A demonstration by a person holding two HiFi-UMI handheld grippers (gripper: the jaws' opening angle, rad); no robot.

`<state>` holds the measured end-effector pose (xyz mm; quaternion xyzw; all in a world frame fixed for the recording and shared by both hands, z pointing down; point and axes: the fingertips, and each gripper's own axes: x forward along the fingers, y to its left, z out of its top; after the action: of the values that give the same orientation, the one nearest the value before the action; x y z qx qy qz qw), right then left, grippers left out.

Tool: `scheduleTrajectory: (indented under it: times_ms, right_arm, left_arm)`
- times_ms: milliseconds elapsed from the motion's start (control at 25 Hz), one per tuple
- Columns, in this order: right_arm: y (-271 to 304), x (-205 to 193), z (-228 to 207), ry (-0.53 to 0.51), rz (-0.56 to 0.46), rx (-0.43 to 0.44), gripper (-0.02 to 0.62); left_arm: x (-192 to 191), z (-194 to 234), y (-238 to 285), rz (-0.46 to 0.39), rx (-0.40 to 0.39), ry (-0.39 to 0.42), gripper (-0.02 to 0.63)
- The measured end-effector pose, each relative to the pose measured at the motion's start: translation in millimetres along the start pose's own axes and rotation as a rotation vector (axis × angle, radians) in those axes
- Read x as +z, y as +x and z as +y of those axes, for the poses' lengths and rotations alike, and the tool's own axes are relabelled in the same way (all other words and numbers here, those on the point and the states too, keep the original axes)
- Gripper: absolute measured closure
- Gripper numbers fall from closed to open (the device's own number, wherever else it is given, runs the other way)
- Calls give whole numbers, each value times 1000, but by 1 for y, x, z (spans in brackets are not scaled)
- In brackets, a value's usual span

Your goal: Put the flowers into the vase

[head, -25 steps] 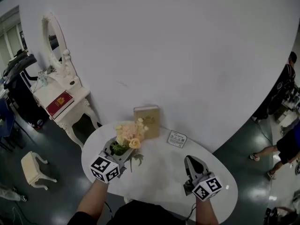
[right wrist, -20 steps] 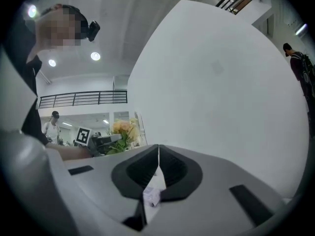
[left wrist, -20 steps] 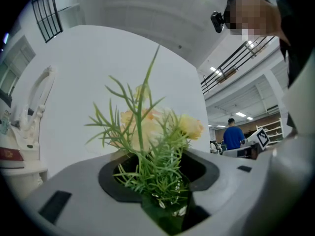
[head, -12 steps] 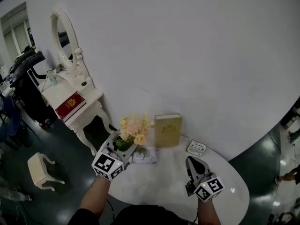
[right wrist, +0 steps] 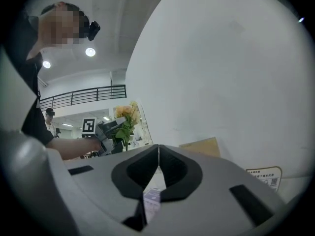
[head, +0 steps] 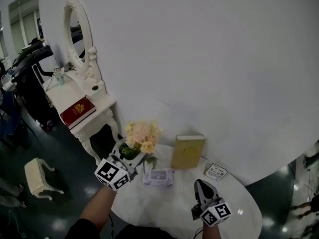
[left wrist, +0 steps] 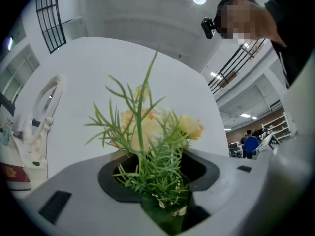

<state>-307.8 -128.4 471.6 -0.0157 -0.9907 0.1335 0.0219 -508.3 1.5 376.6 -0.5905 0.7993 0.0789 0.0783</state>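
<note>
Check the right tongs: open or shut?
Shut. In the right gripper view the right tongs show both jaws meeting at the tips, with nothing gripped between them.

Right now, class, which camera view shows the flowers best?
The left gripper view: the flowers fill the frame, stems and blooms close up. The head view shows them small from above; the right gripper view shows them tiny and distant.

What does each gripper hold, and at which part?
Left gripper holds the flowers by their green stems, below the blooms. Right gripper: jaws together, nothing held.
</note>
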Motion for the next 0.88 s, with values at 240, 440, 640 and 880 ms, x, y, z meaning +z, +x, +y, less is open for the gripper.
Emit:
scheduleTrajectory:
  times_ms: [240,440,640,880]
  right_arm:
    - [-7,-11,-24,19,27,-55,571]
    - [-1,-15,-48,37,48,-78,571]
    - [14,-14,-69,54,51,-64,571]
    - [34,-27,-88,83,85,-34,571]
  left_arm:
    - [-8,16,29,9,4,45,385]
    - [-20,27,53,26,17,33,385]
    - [-28,36,78,41,38,11,385]
    - [-51,48,94,56,67,22,385]
